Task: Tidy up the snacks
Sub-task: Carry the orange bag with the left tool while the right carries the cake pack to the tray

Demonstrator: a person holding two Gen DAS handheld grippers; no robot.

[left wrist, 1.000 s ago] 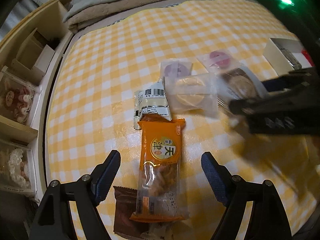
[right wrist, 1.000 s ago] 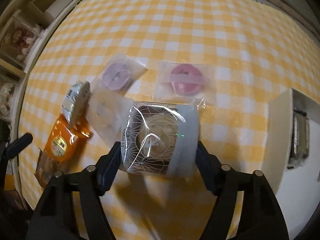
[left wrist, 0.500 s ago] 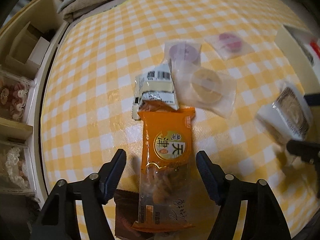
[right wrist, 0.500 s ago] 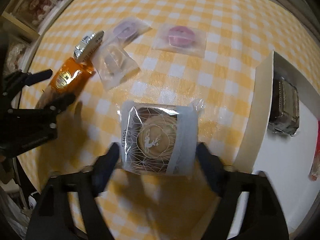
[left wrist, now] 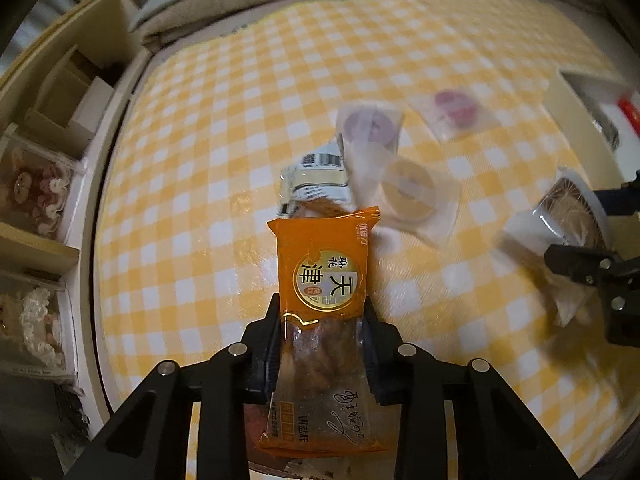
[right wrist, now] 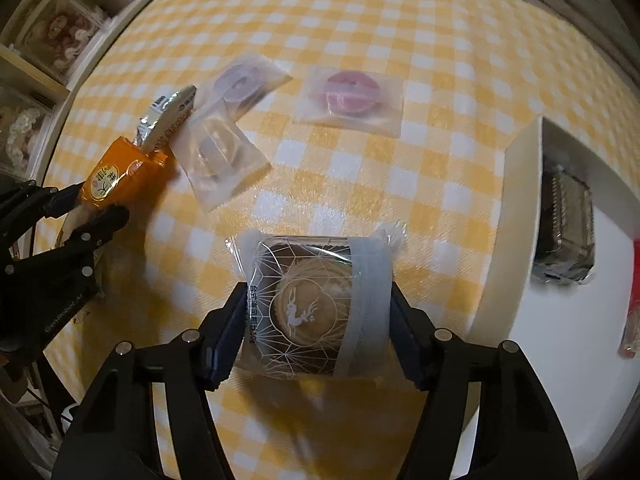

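The left gripper (left wrist: pixel 322 344) is clenched on the long orange plastic snack packet (left wrist: pixel 326 280), its black fingers (left wrist: pixel 269 344) pressing the packet's clear lower half from both sides, while the printed orange end sticks out toward twelve o'clock over the yellow-and-white checked tablecloth (left wrist: pixel 224 128).

At twelve o'clock from that packet, touching its top edge, lies a silver-white foil snack pack with a barcode (left wrist: pixel 314 180). At one o'clock sits a clear pouch holding a round tan pastry (left wrist: pixel 408 194), overlapping a clear pouch with a round purple pastry (left wrist: pixel 370 124) farther up. A clear pouch with a round pink pastry (left wrist: pixel 458 112) lies apart at two o'clock.

In the right wrist view, the right gripper (right wrist: pixel 318 312) has its jaws closing on a square clear-wrapped brown mooncake printed with a white rabbit (right wrist: pixel 308 304), and both pads touch the wrapper's sides. The wrapped cake hangs above the cloth near the centre of the view.

At three o'clock from it stands a white open box (right wrist: pixel 516 200), with a dark plastic-wrapped snack (right wrist: pixel 568 232) lying inside and a red wrapped item (right wrist: pixel 632 304) at the frame's edge. The left gripper and its orange packet appear at nine o'clock in this view.
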